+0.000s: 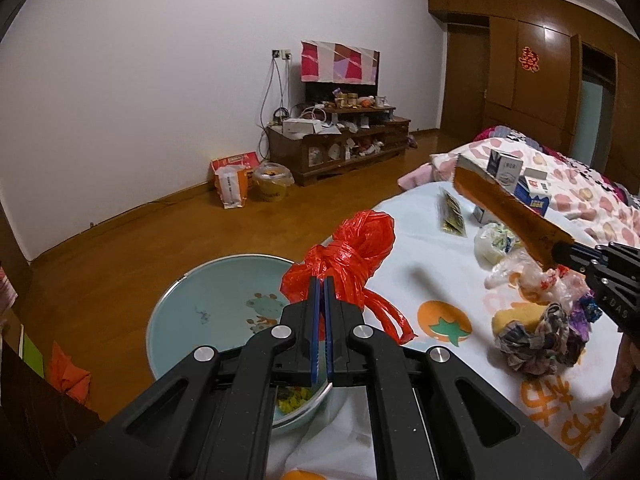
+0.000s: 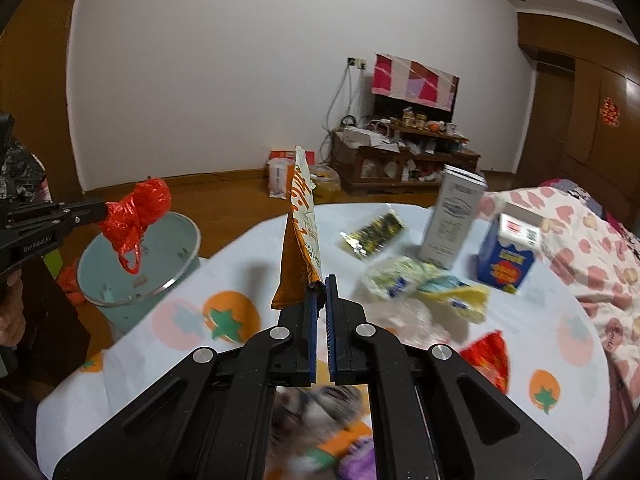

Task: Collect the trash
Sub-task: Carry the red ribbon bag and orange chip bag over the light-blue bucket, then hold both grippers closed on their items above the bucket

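Left gripper (image 1: 322, 280): jaws clenched on a knotted red plastic bag (image 1: 352, 256). The bag hangs clear of the bed, its loose handles dangling below the knot. Seen from the right wrist view, the bag sits above the near rim of a pale blue bin (image 2: 140, 264) standing on the wooden floor beside the bed; it does not touch the bin.

Right gripper (image 2: 322, 280): jaws clamped on the lower corner of an orange snack wrapper (image 2: 300, 240). The wrapper stands upright above the fingers, lifted off the bedsheet (image 2: 192, 280).

Remaining items on the white fruit-print bedsheet: a small foil packet (image 2: 372, 234) lying flat, a tall white carton (image 2: 452, 220) and a blue carton (image 2: 506, 260) both upright, a crumpled green-and-yellow bag (image 2: 420, 284) in front of the cartons, and a red wrapper (image 2: 490, 360) nearer the right gripper. Further crumpled items lie under the right gripper; they are too blurred to identify.

A pink patterned quilt (image 2: 580, 248) lies along the right side of the bed.
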The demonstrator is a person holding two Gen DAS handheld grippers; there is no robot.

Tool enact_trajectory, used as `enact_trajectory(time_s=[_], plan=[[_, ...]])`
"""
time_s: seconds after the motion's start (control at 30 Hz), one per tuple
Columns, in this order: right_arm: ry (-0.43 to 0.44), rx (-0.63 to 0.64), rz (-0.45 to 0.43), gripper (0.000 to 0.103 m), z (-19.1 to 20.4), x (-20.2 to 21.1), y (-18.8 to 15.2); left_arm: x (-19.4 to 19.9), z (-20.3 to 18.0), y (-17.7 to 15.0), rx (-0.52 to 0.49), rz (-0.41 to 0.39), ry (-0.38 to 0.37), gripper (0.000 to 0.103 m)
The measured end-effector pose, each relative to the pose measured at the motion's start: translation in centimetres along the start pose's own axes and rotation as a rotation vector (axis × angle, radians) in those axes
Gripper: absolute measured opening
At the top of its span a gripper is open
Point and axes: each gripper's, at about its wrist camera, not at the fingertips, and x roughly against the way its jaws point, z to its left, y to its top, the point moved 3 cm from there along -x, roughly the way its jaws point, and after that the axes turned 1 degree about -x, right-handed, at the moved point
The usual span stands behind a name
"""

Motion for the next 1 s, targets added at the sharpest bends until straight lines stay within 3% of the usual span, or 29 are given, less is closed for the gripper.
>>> enact_trajectory(time_s=[1.0], plan=[[0.144, 0.101, -0.012, 0.005, 9.1, -5.6, 3.5, 0.0, 5.0, -1.1, 0.041, -0.015, 0.152, 0.002]])
